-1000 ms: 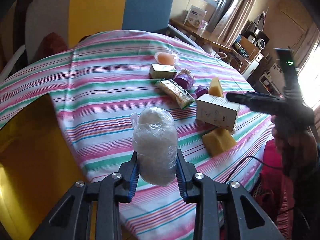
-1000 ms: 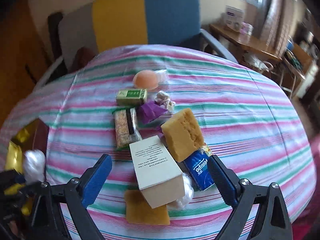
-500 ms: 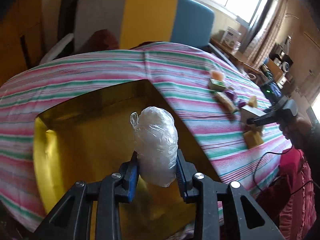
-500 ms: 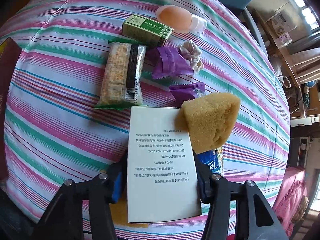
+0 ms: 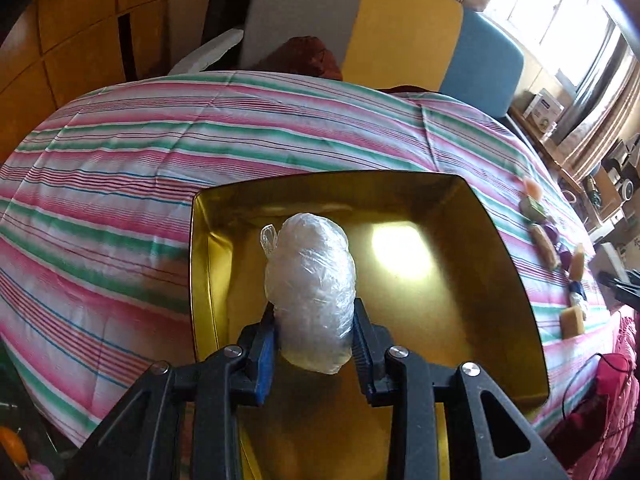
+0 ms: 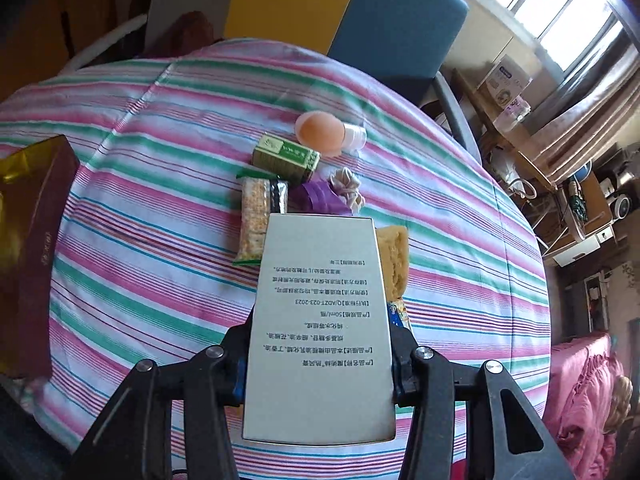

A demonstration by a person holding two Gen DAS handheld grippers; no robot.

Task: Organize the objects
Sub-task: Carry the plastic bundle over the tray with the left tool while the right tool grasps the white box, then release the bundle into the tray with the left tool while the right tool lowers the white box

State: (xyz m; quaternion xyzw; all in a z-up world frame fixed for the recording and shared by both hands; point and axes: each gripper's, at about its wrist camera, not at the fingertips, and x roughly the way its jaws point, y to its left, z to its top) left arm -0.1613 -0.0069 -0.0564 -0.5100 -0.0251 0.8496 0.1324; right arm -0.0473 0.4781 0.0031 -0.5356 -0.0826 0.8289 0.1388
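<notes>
My left gripper (image 5: 313, 338) is shut on a clear plastic-wrapped bundle (image 5: 310, 280) and holds it over the open gold-lined box (image 5: 496, 248) on the striped tablecloth. My right gripper (image 6: 318, 364) is shut on a white printed carton (image 6: 320, 320), lifted above the cloth. Beyond the carton lie a yellow sponge (image 6: 396, 260), a snack bar (image 6: 256, 220), a green box (image 6: 286, 158), a purple wrapper (image 6: 316, 196) and a peach bottle (image 6: 324, 132). The box's dark red outside (image 6: 28, 248) shows at the left of the right wrist view.
A second sponge (image 5: 572, 320) and the other loose items lie at the table's right side in the left wrist view. A grey, yellow and blue chair (image 5: 400, 28) stands behind the table. Shelves and clutter (image 6: 580, 200) fill the room's right.
My left gripper moved the bundle further over the gold box's inside. My right gripper lifted the white carton off the table and tilted up; the carton is clear of the sponge.
</notes>
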